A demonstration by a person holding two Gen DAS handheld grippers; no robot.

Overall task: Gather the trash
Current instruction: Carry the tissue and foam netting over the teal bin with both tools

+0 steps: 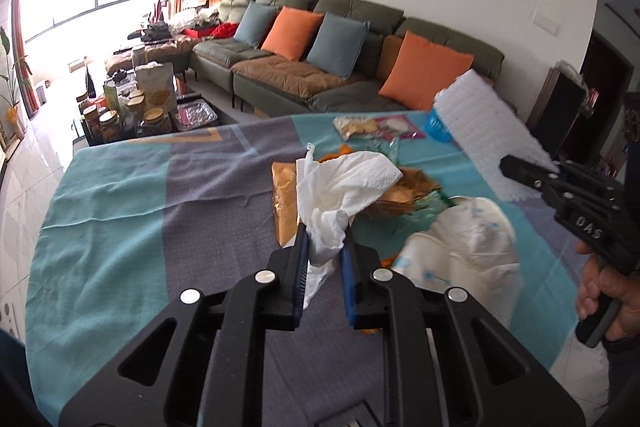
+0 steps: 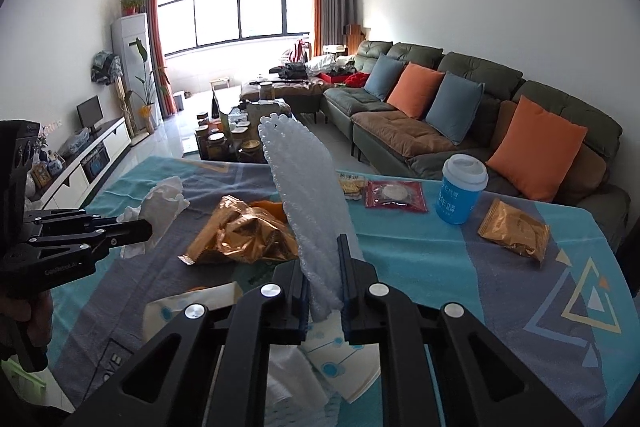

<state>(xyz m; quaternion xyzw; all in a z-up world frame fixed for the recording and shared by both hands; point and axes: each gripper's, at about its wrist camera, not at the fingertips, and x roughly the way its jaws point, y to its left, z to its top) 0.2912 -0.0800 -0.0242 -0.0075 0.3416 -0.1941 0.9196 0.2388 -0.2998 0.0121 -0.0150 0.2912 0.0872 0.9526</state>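
The left gripper [image 1: 325, 227] is clamped on a crumpled white tissue [image 1: 344, 187], its blue-lined jaws pinched close on the lower wad while the rest of the paper billows up and forward above the fingertips. It angles downward over the tablecloth [image 1: 140, 219], and the tissue is clear of the cloth. In the right wrist view this same tool enters from the left edge, held in a hand [image 2: 34, 311] low beside the table's corner.

The right gripper [image 2: 325, 247] is squeezed tight on a strip of white bubble wrap [image 2: 308, 187], which stands up from the jaws and leans away toward the far side of the tablecloth. It too tilts down. From the left wrist view it comes in from the right, gripped by a hand [image 1: 604, 291] just off the tablecloth's right edge.

Still on the tablecloth: a crumpled gold foil wrapper [image 2: 248, 231] near the middle, a white plastic bag [image 1: 460, 251] with blue print on the near side of it, a blue cup [image 2: 460, 191] with a white lid toward the far edge, a red-edged snack packet [image 2: 394, 195] beside the cup, and a sealed gold packet [image 2: 514, 227] to the cup's right.
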